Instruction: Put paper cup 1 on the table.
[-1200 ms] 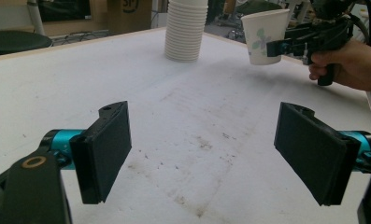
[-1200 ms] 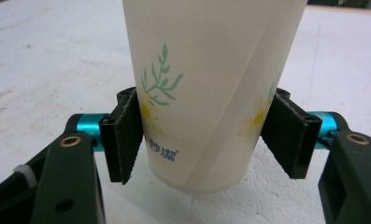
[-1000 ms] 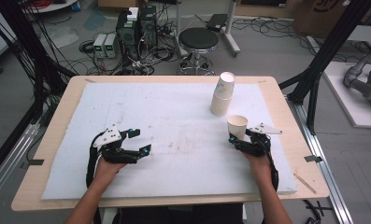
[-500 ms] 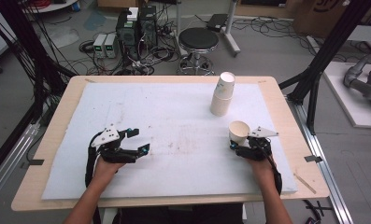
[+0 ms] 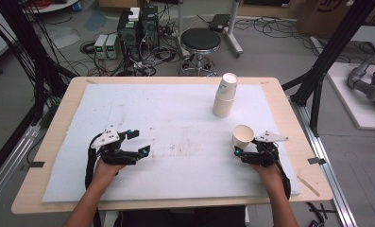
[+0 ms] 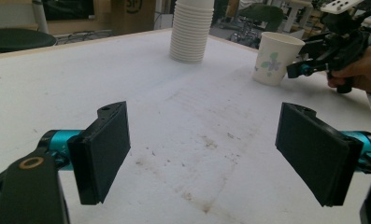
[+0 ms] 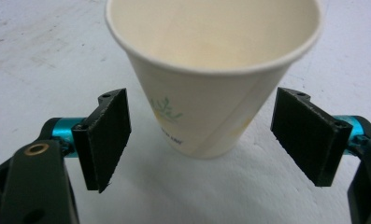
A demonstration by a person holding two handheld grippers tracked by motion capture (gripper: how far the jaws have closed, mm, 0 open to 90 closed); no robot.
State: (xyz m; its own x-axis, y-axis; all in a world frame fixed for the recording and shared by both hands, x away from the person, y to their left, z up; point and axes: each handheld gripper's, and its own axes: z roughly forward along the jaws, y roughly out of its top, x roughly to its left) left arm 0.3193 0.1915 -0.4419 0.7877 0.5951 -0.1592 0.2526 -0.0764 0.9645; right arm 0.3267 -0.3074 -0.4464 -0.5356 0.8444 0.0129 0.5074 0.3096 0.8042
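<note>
A single paper cup (image 5: 243, 136) with a green leaf print stands upright on the white mat (image 5: 175, 113). My right gripper (image 5: 244, 145) is open around it. In the right gripper view the cup (image 7: 211, 79) sits between the two black pads (image 7: 106, 137), with a gap on each side. A tall stack of paper cups (image 5: 225, 94) stands farther back. At the left of the mat my left gripper (image 5: 139, 142) is open with nothing between its jaws. The left gripper view has the open left gripper (image 6: 204, 154) over bare mat, and beyond it the stack (image 6: 191, 32), the single cup (image 6: 273, 58) and the right gripper (image 6: 309, 65).
The mat covers most of a wooden table (image 5: 72, 94) and carries faint brown stains (image 5: 185, 146) at its middle. Black frame posts (image 5: 331, 56) stand at the table's right. A stool (image 5: 200, 40) and electronics boxes (image 5: 138, 26) sit on the floor beyond the far edge.
The right gripper and the single cup have shifted a little toward the near edge. The left gripper has hardly moved.
</note>
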